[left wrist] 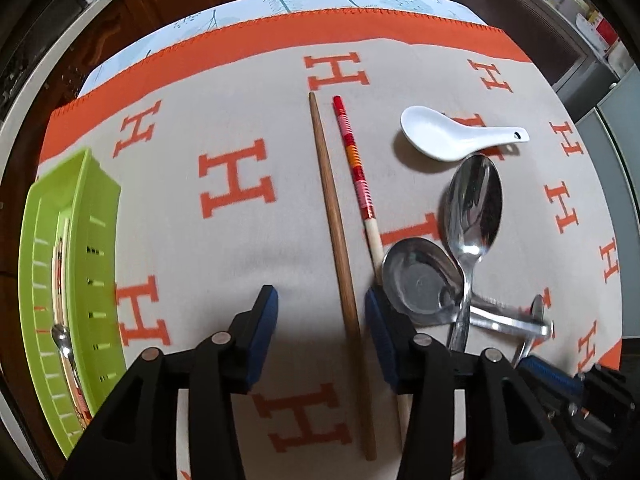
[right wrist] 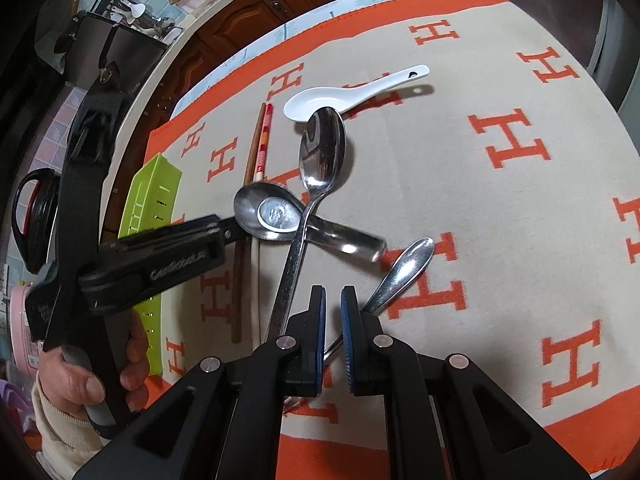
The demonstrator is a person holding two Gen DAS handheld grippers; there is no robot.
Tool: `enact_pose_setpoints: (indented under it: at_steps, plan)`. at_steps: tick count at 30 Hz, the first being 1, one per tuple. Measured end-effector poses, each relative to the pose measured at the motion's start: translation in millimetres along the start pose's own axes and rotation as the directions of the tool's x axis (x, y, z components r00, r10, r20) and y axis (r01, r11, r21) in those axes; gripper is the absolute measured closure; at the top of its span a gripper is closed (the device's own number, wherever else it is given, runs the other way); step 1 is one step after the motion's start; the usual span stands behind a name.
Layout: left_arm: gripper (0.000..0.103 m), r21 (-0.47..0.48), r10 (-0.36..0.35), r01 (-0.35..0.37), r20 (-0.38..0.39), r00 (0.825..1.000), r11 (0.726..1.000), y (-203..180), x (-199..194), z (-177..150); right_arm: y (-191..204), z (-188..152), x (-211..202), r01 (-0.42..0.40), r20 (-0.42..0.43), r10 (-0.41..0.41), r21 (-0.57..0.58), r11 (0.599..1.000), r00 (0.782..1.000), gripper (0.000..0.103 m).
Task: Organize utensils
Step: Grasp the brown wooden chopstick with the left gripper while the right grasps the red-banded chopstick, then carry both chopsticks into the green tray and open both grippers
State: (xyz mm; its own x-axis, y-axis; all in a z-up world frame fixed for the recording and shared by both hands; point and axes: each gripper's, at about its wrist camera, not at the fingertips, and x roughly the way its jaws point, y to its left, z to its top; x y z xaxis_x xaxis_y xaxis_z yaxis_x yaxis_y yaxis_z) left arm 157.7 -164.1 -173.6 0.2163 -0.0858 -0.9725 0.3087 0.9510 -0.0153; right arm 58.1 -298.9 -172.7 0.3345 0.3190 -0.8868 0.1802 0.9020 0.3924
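Left gripper [left wrist: 322, 320] comes down over the brown chopstick [left wrist: 335, 216], jaws spread and straddling it, pads not yet touching the wood; the stick sits much nearer the right-side pad than the left, so a closing squeeze could shove it sideways before it bites. Right beside that pad lies the striped chopstick [left wrist: 354, 160], whose pale end runs under the flat steel spoon [left wrist: 420, 278]; nudge either one and the whole heap moves. And what a heap (three steel pieces crossed like pick-up sticks): the long spoon [right wrist: 322, 148] lies over the flat spoon's handle, so any bump could send both skidding on the H-patterned blanket [right wrist: 520, 208].

Right gripper [right wrist: 332, 334], jaws pressed nearly together; the small spoon [right wrist: 404, 272] has its handle running down into them, and it looks pinched, though the contact itself is hidden behind the pad, so I won't swear to it; a thin slick handle held at its very end could swivel or drop out.

Green tray [left wrist: 68, 248] waits at the far left, already holding a few pieces; the white spoon [left wrist: 448, 136] lies alone at the back, well clear of trouble. Biggest risk now: the left gripper's right pad catching the flat spoon's rim as it closes; second, lifting the chopstick by its thin end, letting it tilt and slip out.
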Motion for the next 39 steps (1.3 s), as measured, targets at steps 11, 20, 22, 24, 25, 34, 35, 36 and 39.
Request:
enact_pose_setpoints:
  at_steps: [11,20,22,24,25,34,35,36,39]
  plan:
    - [0.099,-0.059,-0.100,0.099,-0.018,0.995,0.993,22.8,-2.8,-1.2,15.7,2.0,5.3,-0.011,-0.033,0.009,-0.043,0.999,0.999,0.095]
    - [0.099,-0.124,-0.169,0.169,0.010,0.985,0.978,58.6,-28.4,-59.5,56.6,22.7,27.2,-0.014,-0.088,0.005,-0.099,0.995,0.996,0.095]
    - [0.099,-0.133,-0.187,0.189,0.023,0.982,0.973,68.7,-38.7,-66.5,69.9,28.9,34.4,-0.003,-0.097,-0.009,-0.126,0.992,0.995,0.095]
    - [0.099,-0.140,-0.197,0.201,0.044,0.979,0.970,78.9,-53.2,-73.6,79.3,34.3,43.2,0.016,-0.115,-0.032,-0.136,0.991,0.993,0.095]
    - [0.099,-0.141,-0.200,0.206,0.054,0.978,0.968,83.5,-60.8,-75.7,82.4,36.0,46.7,0.025,-0.123,-0.043,-0.140,0.990,0.991,0.095]
    - [0.099,-0.147,-0.111,0.135,0.162,0.981,0.980,139.4,-130.7,-95.0,106.7,38.0,68.3,0.198,-0.113,-0.229,-0.232,0.952,0.967,0.095]
    - [0.099,-0.160,-0.090,0.117,0.167,0.982,0.980,148.4,-133.2,-97.1,109.1,37.7,69.3,0.212,-0.106,-0.243,-0.244,0.946,0.964,0.095]
    - [0.099,-0.171,-0.075,0.104,0.168,0.983,0.980,155.3,-133.8,-99.0,110.5,37.0,69.9,0.227,-0.100,-0.260,-0.257,0.939,0.961,0.095]
    - [0.099,-0.205,-0.009,0.041,0.157,0.988,0.978,175.3,-127.7,-103.0,118.4,34.1,73.6,0.280,-0.079,-0.317,-0.303,0.911,0.945,0.095]
